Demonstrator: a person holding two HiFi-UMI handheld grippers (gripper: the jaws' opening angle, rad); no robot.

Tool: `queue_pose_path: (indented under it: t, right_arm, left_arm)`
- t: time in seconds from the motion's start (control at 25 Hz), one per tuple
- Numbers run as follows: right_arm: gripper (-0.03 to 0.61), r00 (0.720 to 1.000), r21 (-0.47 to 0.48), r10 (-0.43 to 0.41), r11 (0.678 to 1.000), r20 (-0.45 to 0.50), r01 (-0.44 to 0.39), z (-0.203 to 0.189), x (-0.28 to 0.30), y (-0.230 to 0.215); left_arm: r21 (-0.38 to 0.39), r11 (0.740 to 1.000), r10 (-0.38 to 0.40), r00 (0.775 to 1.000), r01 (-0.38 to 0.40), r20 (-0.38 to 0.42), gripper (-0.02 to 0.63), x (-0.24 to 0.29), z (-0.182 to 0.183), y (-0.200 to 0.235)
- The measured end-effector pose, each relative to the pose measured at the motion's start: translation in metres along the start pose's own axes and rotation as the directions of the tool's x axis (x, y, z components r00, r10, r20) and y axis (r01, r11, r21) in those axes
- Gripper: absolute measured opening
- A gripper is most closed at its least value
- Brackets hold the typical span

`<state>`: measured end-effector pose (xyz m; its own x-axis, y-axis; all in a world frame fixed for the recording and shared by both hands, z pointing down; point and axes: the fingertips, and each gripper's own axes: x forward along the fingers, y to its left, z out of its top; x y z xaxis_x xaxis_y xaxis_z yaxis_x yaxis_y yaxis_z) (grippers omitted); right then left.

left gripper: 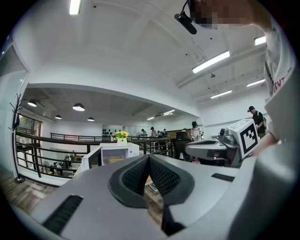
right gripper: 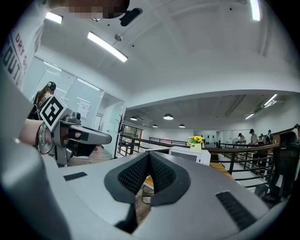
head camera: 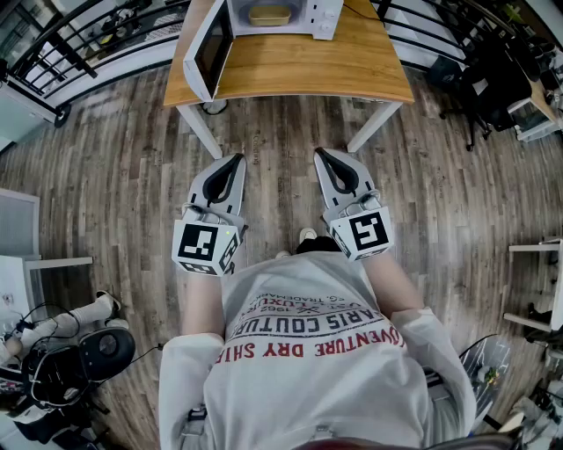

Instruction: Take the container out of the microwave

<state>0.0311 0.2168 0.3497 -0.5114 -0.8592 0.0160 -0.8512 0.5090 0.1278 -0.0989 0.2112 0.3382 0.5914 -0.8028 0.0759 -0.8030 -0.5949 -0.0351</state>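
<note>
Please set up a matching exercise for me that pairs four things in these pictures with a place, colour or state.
Things:
1. microwave door
2. container
3. flowers
4. right claw

Descriptions:
A. shut, with nothing in it
B. inside the microwave
C. swung open
D. yellow

Pairs: 1-C, 2-B, 3-D, 4-A

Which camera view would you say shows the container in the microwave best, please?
The head view: the tan container sits plainly inside the open microwave. The left gripper view shows it small and distant; the right gripper view shows only the microwave's outside.
</note>
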Motion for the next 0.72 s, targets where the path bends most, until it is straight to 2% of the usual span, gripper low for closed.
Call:
queue_pose_path:
  t: [0.4,0.56,0.64,0.68,0.72]
  right_arm:
    - [0.027,1.000,0.000,-0.018,1.000,0.006,0.018,0.004,0.007,-0.002]
    - [0.028,0.999,0.052,-0.018,0.999,0.030,0.017,0.003,0.008,-0.006]
    - [0.030,0.999,0.043,-0.011,0.999,0.038,0.009,0.003,0.010,-0.006]
    - [0.062,0.999,0.025,-0.010,1.000,0.039,0.009,0.004,0.012,-0.006]
    - [0.159,0.999,0.005,-0.011,1.000,0.038,0.011,0.005,0.014,-0.007]
  left_arm:
    - [-0.008,1.000,-0.014,1.000,0.014,0.018,0.012,0.005,0.004,0.007]
    - [-0.014,1.000,-0.022,1.000,0.023,0.020,0.012,0.010,0.003,0.009]
    - [-0.018,1.000,-0.025,1.000,0.025,0.018,0.012,0.011,0.001,0.010]
    - [-0.021,0.999,-0.026,1.000,0.026,0.017,0.012,0.012,0.000,0.011]
    - [-0.024,0.999,-0.027,1.000,0.027,0.016,0.012,0.013,-0.001,0.012]
